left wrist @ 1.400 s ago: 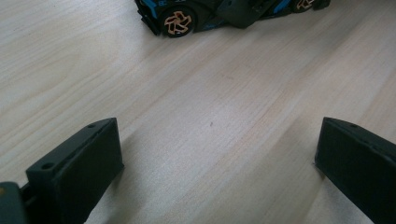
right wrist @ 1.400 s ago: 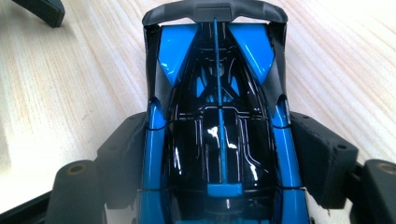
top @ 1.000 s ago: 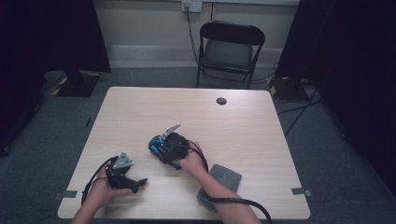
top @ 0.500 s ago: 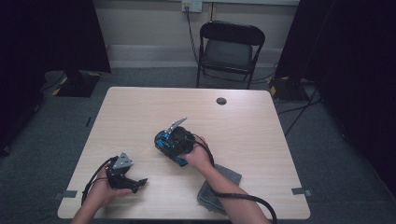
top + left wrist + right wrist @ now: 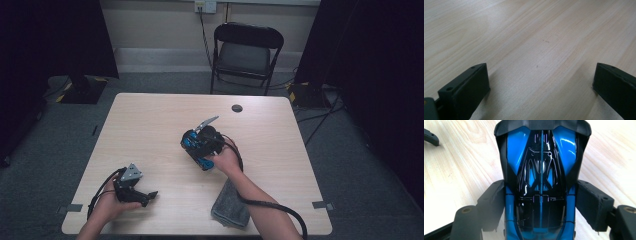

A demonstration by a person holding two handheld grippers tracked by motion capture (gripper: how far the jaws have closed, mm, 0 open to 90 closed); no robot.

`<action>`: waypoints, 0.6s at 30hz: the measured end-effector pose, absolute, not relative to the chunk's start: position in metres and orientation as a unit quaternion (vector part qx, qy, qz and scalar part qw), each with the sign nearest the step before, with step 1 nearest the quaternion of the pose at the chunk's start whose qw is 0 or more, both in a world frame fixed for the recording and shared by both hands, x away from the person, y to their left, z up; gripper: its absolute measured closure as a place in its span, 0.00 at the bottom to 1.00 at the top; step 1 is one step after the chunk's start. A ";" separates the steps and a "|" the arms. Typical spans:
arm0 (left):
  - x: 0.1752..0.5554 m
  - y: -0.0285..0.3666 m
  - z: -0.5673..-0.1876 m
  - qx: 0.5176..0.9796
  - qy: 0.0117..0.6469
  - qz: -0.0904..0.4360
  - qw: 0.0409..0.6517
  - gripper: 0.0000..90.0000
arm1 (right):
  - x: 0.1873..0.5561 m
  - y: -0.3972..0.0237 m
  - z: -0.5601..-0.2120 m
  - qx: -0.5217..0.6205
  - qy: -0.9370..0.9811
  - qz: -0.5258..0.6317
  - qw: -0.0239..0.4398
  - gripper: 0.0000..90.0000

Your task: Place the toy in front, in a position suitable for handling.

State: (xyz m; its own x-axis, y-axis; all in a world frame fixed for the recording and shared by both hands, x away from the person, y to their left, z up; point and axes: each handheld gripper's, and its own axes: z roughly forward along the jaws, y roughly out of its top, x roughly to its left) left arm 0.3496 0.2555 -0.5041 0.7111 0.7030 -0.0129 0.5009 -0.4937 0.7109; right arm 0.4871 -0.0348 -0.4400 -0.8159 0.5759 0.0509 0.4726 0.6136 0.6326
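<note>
A glossy blue and black toy car point(image 5: 540, 177) sits lengthwise between the two black jaws of my right gripper point(image 5: 540, 206), whose pads point(image 5: 590, 202) press on its sides. In the high view the right gripper point(image 5: 199, 146) holds the car point(image 5: 192, 142) over the middle of the light wooden table point(image 5: 150, 120). My left gripper point(image 5: 150, 195) rests near the front left edge of the table in the person's hand. In the left gripper view the left gripper point(image 5: 539, 87) has its jaws wide apart with bare wood between them.
A folded grey cloth point(image 5: 231, 205) lies at the front edge under the right forearm. A small dark round disc point(image 5: 237, 108) sits near the table's far edge. A black folding chair point(image 5: 247, 50) stands behind the table. Tape marks the front corners.
The right hand has carried the car away from the person and a little to the right, rising slightly. The left gripper has stayed put.
</note>
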 end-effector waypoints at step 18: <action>0.350 0.256 -0.504 0.853 0.353 0.141 0.359 0.00 | 0.482 -0.008 -0.470 0.279 0.906 0.311 0.063 0.31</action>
State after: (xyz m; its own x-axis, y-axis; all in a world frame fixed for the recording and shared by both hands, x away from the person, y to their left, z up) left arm 0.3496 0.2555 -0.5041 0.7113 0.7028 -0.0137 0.5011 -0.4934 0.7110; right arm 0.4822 -0.0085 -0.4700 -0.8362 0.5453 0.0583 0.4664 0.6512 0.5987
